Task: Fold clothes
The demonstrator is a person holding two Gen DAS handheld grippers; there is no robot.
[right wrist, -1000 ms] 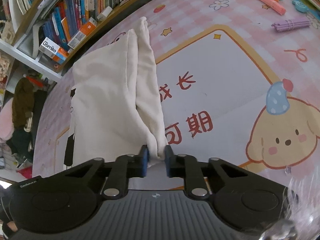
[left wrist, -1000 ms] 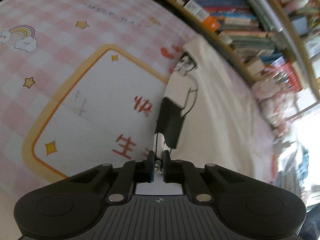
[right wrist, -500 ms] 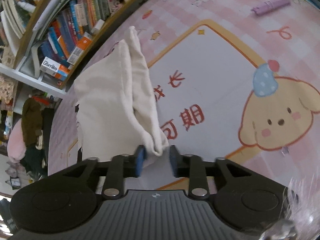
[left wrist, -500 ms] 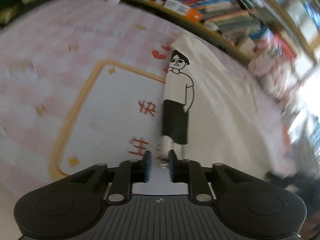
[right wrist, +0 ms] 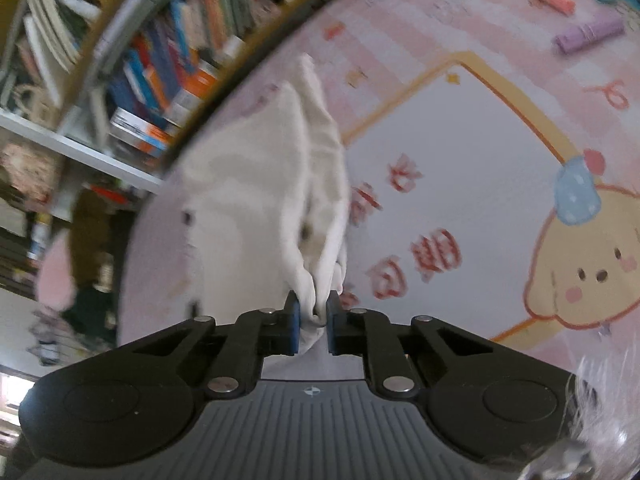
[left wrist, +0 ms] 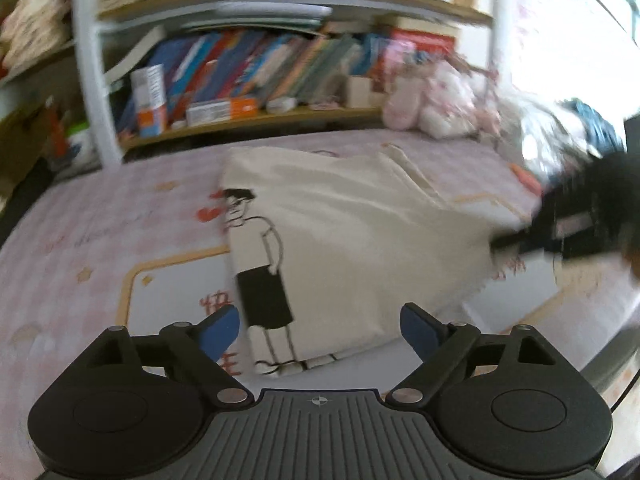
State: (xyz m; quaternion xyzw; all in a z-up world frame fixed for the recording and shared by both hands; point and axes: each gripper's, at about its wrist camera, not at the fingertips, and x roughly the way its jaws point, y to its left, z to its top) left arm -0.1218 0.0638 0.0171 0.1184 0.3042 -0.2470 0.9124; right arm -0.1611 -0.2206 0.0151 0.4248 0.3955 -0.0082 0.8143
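With the cream shirt [left wrist: 352, 240] lying part-folded on the pink mat [left wrist: 100, 240], my left tongs [left wrist: 320, 330] were opening, empty, while my right tongs [right wrist: 312, 320] closed on its bunched edge, folds remaining.

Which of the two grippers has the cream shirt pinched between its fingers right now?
The right gripper: its jaws are closing with a bunched fold of the cream shirt clamped between them. The left gripper is opening, nothing between its fingers.
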